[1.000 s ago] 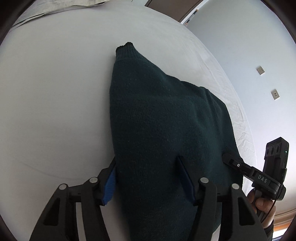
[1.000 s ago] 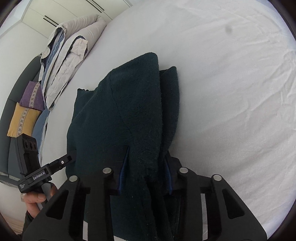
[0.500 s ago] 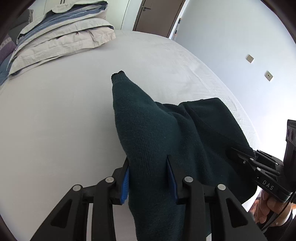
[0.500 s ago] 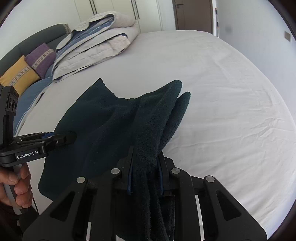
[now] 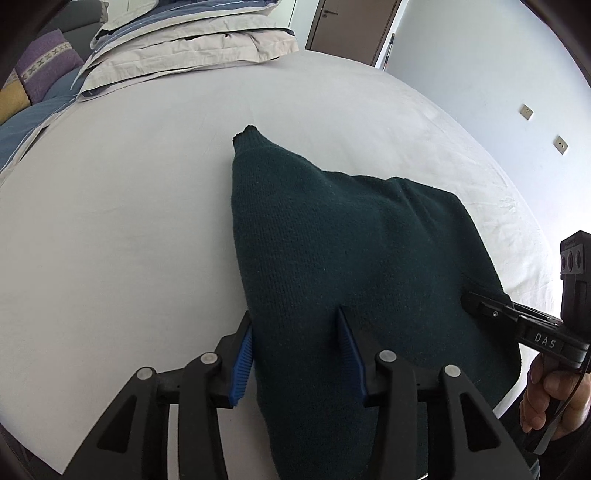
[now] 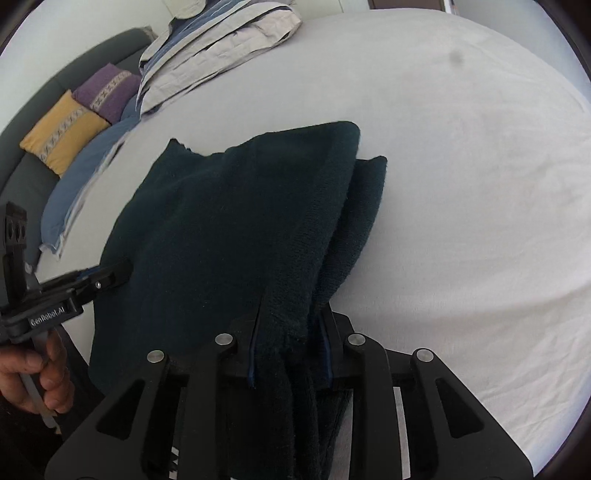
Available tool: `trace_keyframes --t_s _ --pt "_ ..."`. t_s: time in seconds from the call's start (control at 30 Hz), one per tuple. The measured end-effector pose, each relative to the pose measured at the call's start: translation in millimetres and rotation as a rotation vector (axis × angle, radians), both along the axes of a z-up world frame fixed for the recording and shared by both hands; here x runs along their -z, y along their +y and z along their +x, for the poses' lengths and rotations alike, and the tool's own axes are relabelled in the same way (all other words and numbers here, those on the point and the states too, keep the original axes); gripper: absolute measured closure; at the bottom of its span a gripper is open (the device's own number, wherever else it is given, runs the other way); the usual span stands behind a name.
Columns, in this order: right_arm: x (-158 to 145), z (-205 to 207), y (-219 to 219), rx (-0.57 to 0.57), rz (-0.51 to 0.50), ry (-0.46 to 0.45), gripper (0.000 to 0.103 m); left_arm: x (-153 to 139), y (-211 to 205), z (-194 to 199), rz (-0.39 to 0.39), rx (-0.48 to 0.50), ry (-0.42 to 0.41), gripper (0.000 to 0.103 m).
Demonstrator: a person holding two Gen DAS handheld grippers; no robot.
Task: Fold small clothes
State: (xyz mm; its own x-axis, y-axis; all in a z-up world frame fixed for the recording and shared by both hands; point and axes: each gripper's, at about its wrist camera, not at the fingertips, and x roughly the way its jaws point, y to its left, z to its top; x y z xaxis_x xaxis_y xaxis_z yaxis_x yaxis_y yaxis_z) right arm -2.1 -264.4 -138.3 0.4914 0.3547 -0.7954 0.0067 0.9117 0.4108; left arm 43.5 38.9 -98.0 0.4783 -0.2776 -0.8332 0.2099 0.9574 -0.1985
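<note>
A dark green knit sweater lies on the white bed, its near edge lifted by both grippers. My left gripper is shut on the sweater's near left part, with fabric bunched between its blue pads. My right gripper is shut on a thick fold of the sweater at its near right side. Each gripper shows in the other's view: the right one at the sweater's right edge, the left one at its left edge.
Folded bedding is stacked at the bed's far left, also in the right wrist view. Yellow and purple cushions lie on a grey sofa to the left. A door and wall stand beyond.
Both grippers have stayed shut on the sweater while carrying it. It was lifted and tilted up half a second ago; now it hangs lower and spreads wider over the bed.
</note>
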Motion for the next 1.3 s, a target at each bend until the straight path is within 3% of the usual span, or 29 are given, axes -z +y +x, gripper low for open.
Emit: trace_keyframes --t_s 0.1,0.23,0.4,0.53,0.6,0.63,0.73,0.83,0.97,1.1,1.17,1.23,1.3 --pt "4 1 -9 0.015 0.054 0.015 0.065 3 0 -2 0.011 -0.021 -0.015 0.045" --pt "-10 -5 -13 0.068 0.038 0.020 0.054 -2 9 -11 -0.039 -0.046 -0.016 0.045" --pt "-52 -36 -14 0.134 -0.049 -0.102 0.054 -21 9 -27 -0.024 -0.096 -0.097 0.046" --pt "-68 -68 -8 0.103 -0.062 -0.171 0.054 -22 2 -43 0.015 -0.104 -0.149 0.046" --pt "-63 -72 2 0.077 -0.111 -0.174 0.054 -19 -3 -51 0.052 -0.097 -0.169 0.043" --pt "-56 -71 2 0.069 -0.118 -0.140 0.054 -15 -6 -53 0.069 -0.085 -0.166 0.038" --pt "-28 -68 -2 0.090 -0.112 -0.040 0.054 1 -9 -57 0.089 -0.064 -0.133 0.037" --pt "-33 -80 -12 0.132 -0.101 -0.072 0.054 -4 -5 -65 0.088 -0.079 -0.161 0.038" --pt "-64 -100 -23 0.170 -0.159 -0.163 0.054 -27 7 -72 0.086 -0.123 -0.248 0.035" --pt "-117 -128 -22 0.177 -0.245 -0.331 0.052 -72 15 -94 0.117 -0.170 -0.447 0.001" --pt "-144 -141 -15 0.166 -0.278 -0.432 0.045 -98 16 -110 0.149 -0.189 -0.580 0.000" --pt "-169 -155 -9 0.173 -0.297 -0.540 0.024 -121 15 -121 0.170 -0.196 -0.671 0.000" --pt "-191 -171 -3 0.186 -0.304 -0.649 0.010 -141 15 -131 0.209 -0.222 -0.727 0.000"
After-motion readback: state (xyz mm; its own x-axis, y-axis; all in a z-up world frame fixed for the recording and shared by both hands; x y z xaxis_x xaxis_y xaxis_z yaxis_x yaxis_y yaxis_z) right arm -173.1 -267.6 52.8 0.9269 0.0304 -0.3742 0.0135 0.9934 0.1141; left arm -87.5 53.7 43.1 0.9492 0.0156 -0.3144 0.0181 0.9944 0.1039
